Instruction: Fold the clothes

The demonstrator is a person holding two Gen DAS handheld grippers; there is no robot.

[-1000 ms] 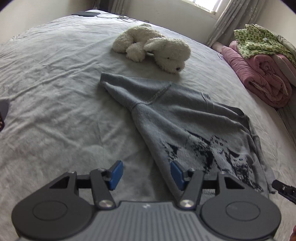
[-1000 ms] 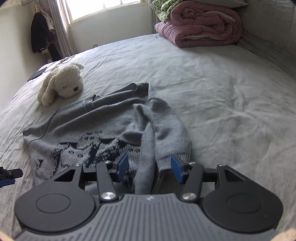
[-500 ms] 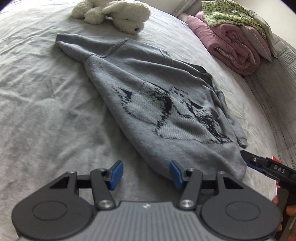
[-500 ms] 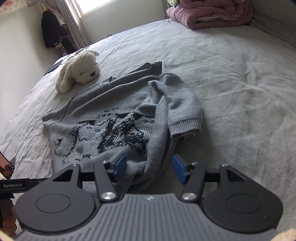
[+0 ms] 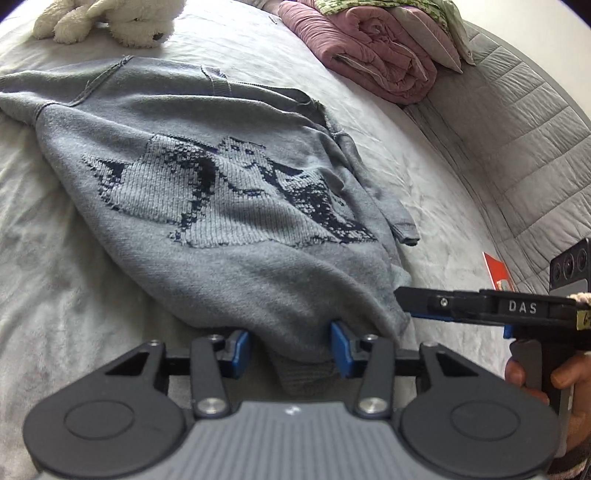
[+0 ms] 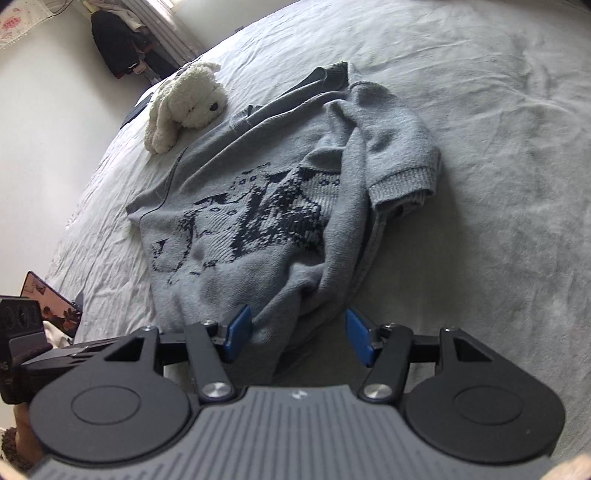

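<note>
Left wrist view, items by size.

Bed (image 5: 55, 280): grey sheet, carrying everything listed.

Sweater (image 5: 207, 206): grey knit with a dark animal pattern, lying rumpled and unfolded on the bed; one sleeve doubled over its body, hem nearest both cameras.

Rolled pink quilt (image 5: 373, 70): far corner, well apart from the sweater.

Plush dog (image 5: 122, 22): beyond the collar.

Left gripper (image 5: 290, 349): had closed in from bare sheet onto the hem since a second before; jaws just narrowing, hem between the pads, which did not yet press it.

Right gripper (image 6: 297, 334): jaws a little wider, straddling the bunched hem corner, not pinching.

Judgement: both hem corners lined up for grasping; folding not begun.
</note>
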